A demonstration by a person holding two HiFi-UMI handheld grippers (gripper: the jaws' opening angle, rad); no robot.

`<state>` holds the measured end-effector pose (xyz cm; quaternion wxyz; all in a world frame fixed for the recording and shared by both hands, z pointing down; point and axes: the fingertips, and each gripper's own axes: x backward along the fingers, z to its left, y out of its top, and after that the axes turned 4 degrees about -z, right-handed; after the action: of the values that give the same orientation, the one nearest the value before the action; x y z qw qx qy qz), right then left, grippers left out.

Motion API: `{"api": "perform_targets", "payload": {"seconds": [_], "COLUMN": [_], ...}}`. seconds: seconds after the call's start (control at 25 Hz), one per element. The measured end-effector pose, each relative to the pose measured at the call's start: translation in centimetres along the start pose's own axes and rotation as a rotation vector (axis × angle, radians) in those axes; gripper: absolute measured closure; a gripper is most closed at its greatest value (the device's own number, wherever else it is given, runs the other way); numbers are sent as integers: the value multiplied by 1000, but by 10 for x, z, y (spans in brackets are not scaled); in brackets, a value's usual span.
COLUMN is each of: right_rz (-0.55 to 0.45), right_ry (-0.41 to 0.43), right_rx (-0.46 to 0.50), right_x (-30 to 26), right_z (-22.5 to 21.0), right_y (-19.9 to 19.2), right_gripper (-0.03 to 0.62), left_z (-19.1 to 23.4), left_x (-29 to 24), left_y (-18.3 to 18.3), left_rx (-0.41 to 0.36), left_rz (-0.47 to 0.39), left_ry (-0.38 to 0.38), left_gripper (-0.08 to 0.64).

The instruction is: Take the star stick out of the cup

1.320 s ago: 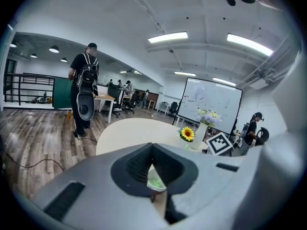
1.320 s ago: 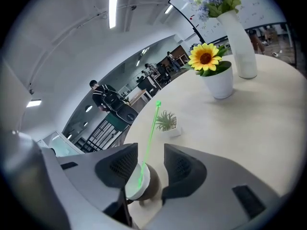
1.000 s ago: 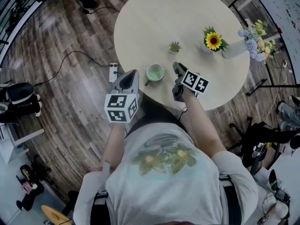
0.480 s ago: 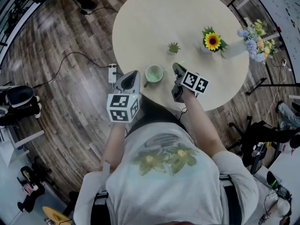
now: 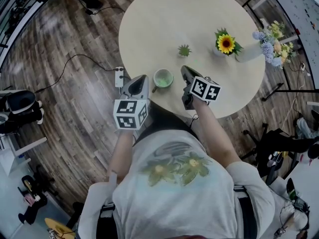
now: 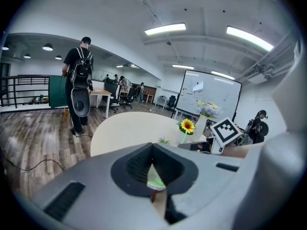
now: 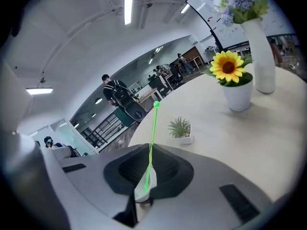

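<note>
Beside pale green ceramic cup (image 5: pixel 163 77) on round cream table (image 5: pixel 199 14): right hand-held gripper (image 7: pixel 145 189), jaws just closing, clamped on thin green star stick (image 7: pixel 152 138); left hand-held gripper (image 6: pixel 153 178) clenched, empty; lift-out apparently pending.

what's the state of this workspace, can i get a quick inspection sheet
surface: round pale table, wood floor around it
job's things: green cup near the table's front edge; green star stick pinched in the right hand-held gripper, star end not made out
clutter: small plant, sunflower pot, flower vase
grippers: left hand-held gripper jaws together, nothing between them, beside the cup; right one's jaws have just been closing on the stick
cables: power strip and cable on the floor
surroundings: person with backpack, whiteboard, desks beyond
</note>
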<state>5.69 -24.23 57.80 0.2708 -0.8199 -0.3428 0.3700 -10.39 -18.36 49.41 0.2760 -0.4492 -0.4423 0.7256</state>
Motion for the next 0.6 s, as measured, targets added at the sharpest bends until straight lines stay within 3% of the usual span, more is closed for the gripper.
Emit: {"api": "perform_targets", "payload": {"seconds": [0.6], "right_rz": [-5], "right_ry": [129], "right_rx": [262], "right_x": [8], "right_z": [51], "right_y": [12], "right_gripper": [563], "left_z": [3], "left_x": [-2], "left_y": [1], "left_rx": [12], "left_rz": [-9], "left_ry": [13], "left_gripper": [557]}}
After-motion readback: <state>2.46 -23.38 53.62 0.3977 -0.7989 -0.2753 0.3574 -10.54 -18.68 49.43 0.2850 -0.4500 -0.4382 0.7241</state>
